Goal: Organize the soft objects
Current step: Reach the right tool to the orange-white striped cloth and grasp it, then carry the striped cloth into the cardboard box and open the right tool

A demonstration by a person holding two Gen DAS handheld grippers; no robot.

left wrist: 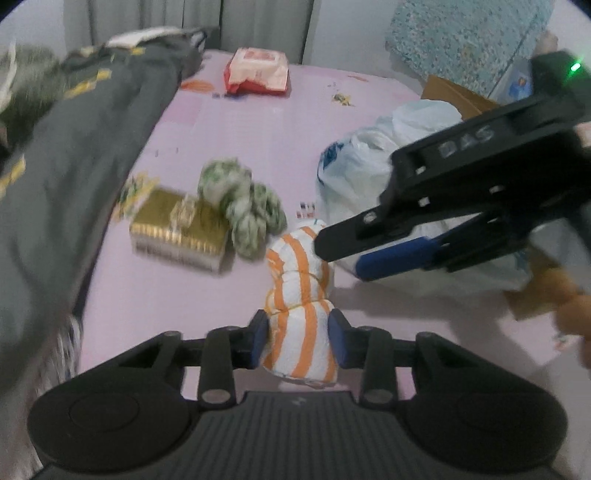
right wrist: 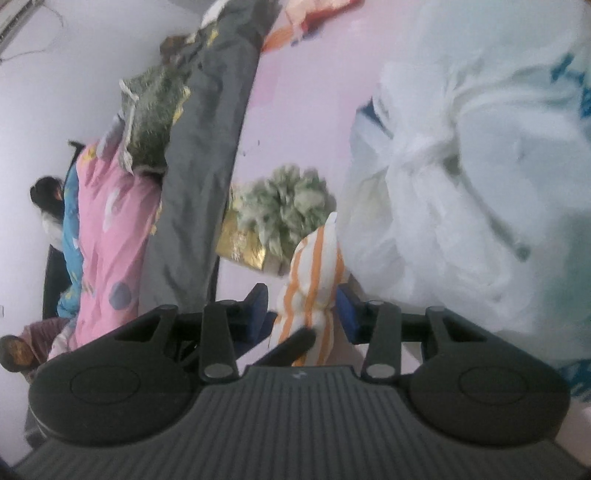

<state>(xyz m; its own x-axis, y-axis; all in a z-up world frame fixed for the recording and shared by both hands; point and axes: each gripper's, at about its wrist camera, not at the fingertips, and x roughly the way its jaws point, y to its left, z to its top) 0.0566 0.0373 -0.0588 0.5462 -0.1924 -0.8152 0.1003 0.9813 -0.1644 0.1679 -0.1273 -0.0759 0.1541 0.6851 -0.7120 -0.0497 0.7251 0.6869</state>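
Left tool (left wrist: 298,339) clamps the striped towel roll's (left wrist: 301,295) near end; right tool (right wrist: 301,306) pinches its far end; lift both evenly toward the plastic bag (left wrist: 354,162).

a home bedroom: a bed with a pink sheet (left wrist: 258,129) fills the view, a grey duvet (left wrist: 74,166) heaped along one side, a pink patterned quilt (right wrist: 110,229) beyond it, and grey curtains (left wrist: 184,22) hanging behind the bed.
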